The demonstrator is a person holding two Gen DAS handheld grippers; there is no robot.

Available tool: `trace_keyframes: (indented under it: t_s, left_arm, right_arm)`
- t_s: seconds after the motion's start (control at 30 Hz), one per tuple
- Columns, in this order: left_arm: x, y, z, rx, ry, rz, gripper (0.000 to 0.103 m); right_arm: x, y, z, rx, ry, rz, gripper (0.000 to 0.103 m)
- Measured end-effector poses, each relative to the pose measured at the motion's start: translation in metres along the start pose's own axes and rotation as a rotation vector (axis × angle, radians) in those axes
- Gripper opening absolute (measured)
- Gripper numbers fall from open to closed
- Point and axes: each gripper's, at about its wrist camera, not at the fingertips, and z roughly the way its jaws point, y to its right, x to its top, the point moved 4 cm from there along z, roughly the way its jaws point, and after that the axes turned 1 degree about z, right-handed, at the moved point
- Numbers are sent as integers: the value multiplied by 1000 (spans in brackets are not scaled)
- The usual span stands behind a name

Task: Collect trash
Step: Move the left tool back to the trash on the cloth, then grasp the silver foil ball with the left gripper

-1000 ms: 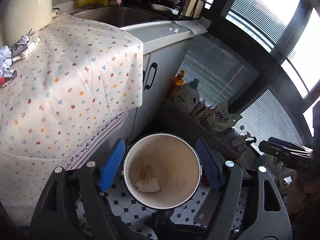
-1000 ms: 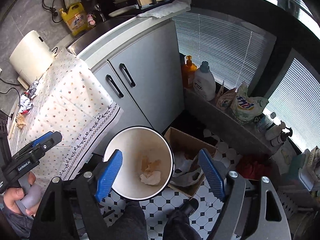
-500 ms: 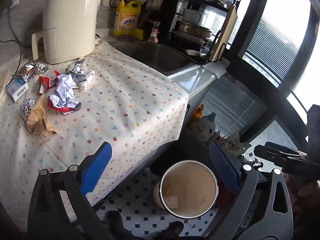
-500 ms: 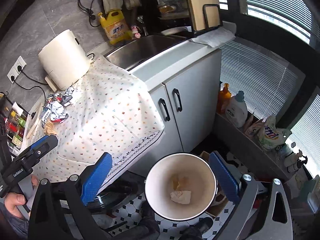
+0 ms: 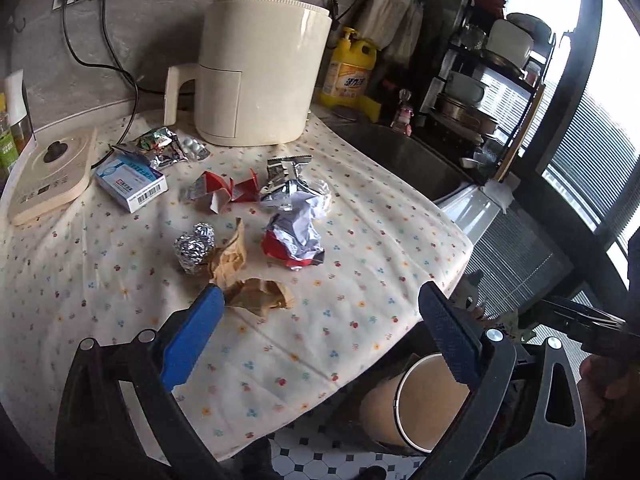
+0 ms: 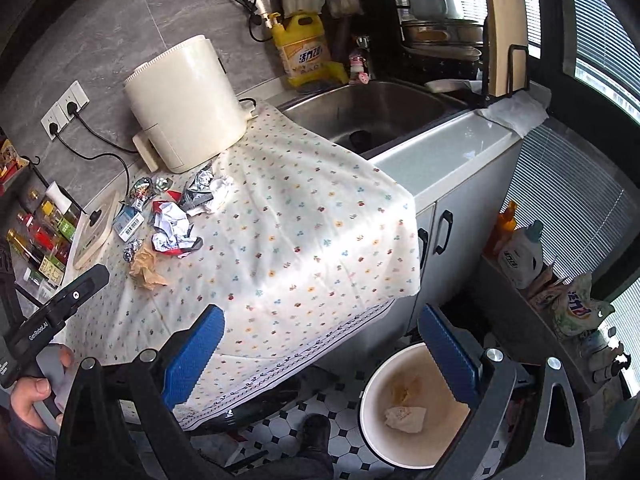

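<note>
So the trash is piled on the flowery tablecloth (image 5: pixel 360 240), toward the back half of it. A crumpled brown paper (image 5: pixel 248 280) is seen nearest the front, with two foil balls (image 5: pixel 194 246) just beside it on the left and a scrunched red-and-white wrapper (image 5: pixel 296 240) on its right. Further back, a silver wrapper (image 5: pixel 290 188), some red folded bits (image 5: pixel 228 190) and a small blue-and-white box (image 5: pixel 132 182) are laid out, plus a shiny packet (image 5: pixel 160 150) near the cream appliance (image 5: pixel 256 68).

The bin (image 6: pixel 416 408) is parked on the tiled floor (image 6: pixel 320 412) below the table edge, and a pale wad and a brownish scrap can be made out at the bottom of it.

The left gripper (image 5: pixel 320 332) is held over the cloth with its blue pads spread wide and nothing between them; the tip of the left pad is lined up right at the brown paper. The right gripper (image 6: pixel 320 344) is spread wide too, nothing gripped, held above the table's front edge and the bin.

A sink (image 6: pixel 372 112) and a yellow detergent jug (image 6: pixel 304 48) are seen behind.
</note>
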Motion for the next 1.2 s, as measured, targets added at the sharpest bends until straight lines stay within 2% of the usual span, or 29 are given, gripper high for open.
trace_keyframes:
  t_s: [0.27,0.43,0.57,0.73,0.97,1.0,1.07,1.2]
  left_arm:
    - [10,-59,0,24,14,-33,95]
    - [15,-88,10,17,-13,-27,76]
    - [21,-107,23,4,-42,-7,66]
    - [26,-117,45,-26,-94,31,56]
    - [27,-115,78,-77,-139,77,55]
    - [25,-115,83,-82,-150,78,53]
    - [21,-117,92,-97,-180,67,40]
    - [23,-118,85,-110,-159,68,36]
  right_arm:
    - [11,-57,24,19,-3,-47,95]
    - [15,-88,43,26,1,-53,95]
    - [15,-110,56,27,9,-36,94]
    - [14,-127,65,16,17,-10,94]
    - [11,-130,70,-30,10,25,93]
    - [11,-130,70,-35,8,28,93]
    - [12,-131,71,-37,5,24,93]
    - [13,-141,77,-24,-12,2,89]
